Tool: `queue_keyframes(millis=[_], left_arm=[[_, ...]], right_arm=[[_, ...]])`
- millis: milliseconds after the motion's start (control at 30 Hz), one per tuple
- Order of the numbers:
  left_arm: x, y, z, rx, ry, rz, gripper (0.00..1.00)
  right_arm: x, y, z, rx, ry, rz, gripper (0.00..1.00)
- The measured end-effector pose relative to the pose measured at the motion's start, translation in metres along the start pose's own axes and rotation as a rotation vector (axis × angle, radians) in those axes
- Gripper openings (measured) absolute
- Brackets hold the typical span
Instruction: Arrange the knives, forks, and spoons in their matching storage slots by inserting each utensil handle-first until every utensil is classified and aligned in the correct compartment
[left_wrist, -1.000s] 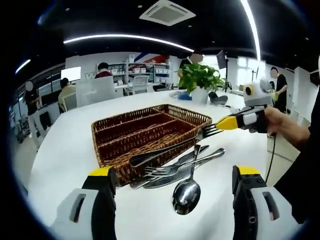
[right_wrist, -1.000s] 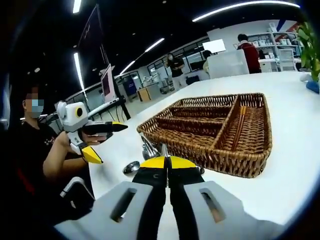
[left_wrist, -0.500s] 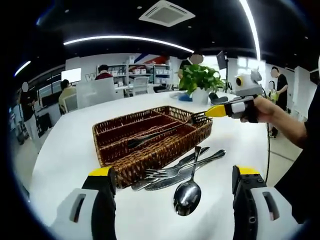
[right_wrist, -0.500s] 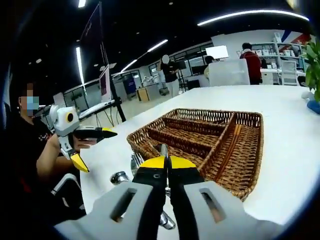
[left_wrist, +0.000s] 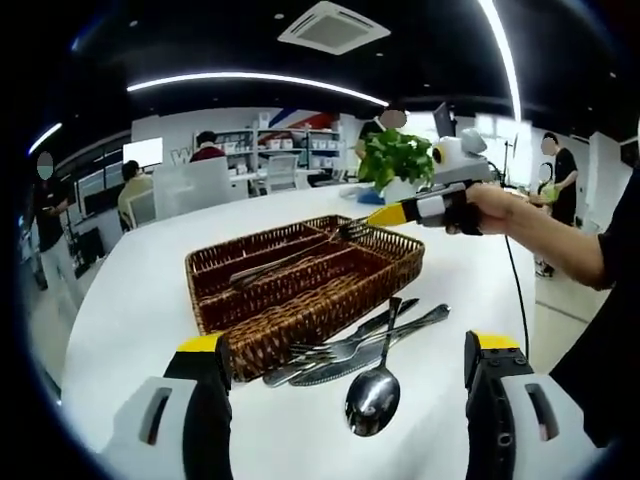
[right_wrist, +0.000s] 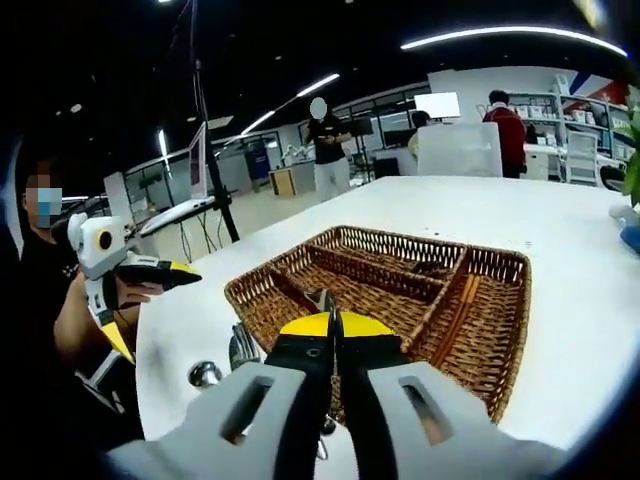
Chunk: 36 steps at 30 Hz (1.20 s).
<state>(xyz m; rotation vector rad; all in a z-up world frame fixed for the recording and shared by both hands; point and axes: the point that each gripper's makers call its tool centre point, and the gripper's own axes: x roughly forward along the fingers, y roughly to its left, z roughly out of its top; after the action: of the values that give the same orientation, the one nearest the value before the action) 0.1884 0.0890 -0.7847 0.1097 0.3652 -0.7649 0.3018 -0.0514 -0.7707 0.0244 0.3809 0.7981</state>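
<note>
A brown wicker basket (left_wrist: 318, 308) with long slots stands on the white table (left_wrist: 130, 300). My right gripper (left_wrist: 372, 217) is shut on a fork (left_wrist: 285, 263) at its tines end. The fork slants handle-first down into a long slot toward the far side; I cannot tell which one. In the right gripper view the shut right gripper (right_wrist: 333, 322) hovers over the basket (right_wrist: 470, 330), with the fork (right_wrist: 290, 290) pointing ahead. My left gripper (left_wrist: 347, 342) is open above a spoon (left_wrist: 372, 395), a fork (left_wrist: 335, 347) and a knife (left_wrist: 325, 368) lying in front of the basket. The left gripper (right_wrist: 150, 305) hangs open at the left.
A potted plant (left_wrist: 400, 160) stands at the table's far side behind the basket. The person holding the grippers (right_wrist: 45, 300) sits at the table edge. Other people, chairs and a monitor stand (right_wrist: 195, 165) are beyond the table.
My right gripper has carried the fork from the basket's near wall farther over the basket, so the handle now points into a slot farther back. The left gripper stayed open and still.
</note>
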Motion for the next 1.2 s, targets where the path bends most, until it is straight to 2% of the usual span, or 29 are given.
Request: queue_keyframes(millis=[367,500,700,733,867,1100,1167,1200], left_arm=[[-0.002,-0.002,0.001,0.003,-0.003,0.001,0.99],[-0.004,-0.002,-0.001,0.003,0.001,0.002,0.99],[-0.005,-0.002,-0.004,0.0,0.005,0.002,0.99],[-0.005,-0.002,-0.004,-0.001,0.006,0.003,0.99],[-0.006,0.0,-0.004,-0.005,0.006,0.008,0.99],[-0.006,0.001,-0.006,-0.006,0.012,0.01,0.99],[-0.005,0.001,-0.006,-0.005,0.013,0.009,0.99],[-0.005,0.001,-0.006,-0.005,0.013,0.008,0.99]], right_arm=[[0.035,-0.021,0.002,0.03,0.033,-0.013,0.0],[0.052,-0.029,-0.003,0.05,0.074,-0.005,0.0],[0.066,-0.037,-0.013,0.1,0.13,0.024,0.0],[0.067,-0.039,-0.014,0.126,0.137,0.023,0.0],[0.073,-0.047,-0.02,0.14,0.186,0.011,0.0],[0.077,-0.051,-0.021,0.055,0.239,-0.049,0.01],[0.079,-0.055,-0.025,-0.003,0.281,-0.09,0.02],[0.08,-0.059,-0.029,-0.06,0.315,-0.126,0.02]])
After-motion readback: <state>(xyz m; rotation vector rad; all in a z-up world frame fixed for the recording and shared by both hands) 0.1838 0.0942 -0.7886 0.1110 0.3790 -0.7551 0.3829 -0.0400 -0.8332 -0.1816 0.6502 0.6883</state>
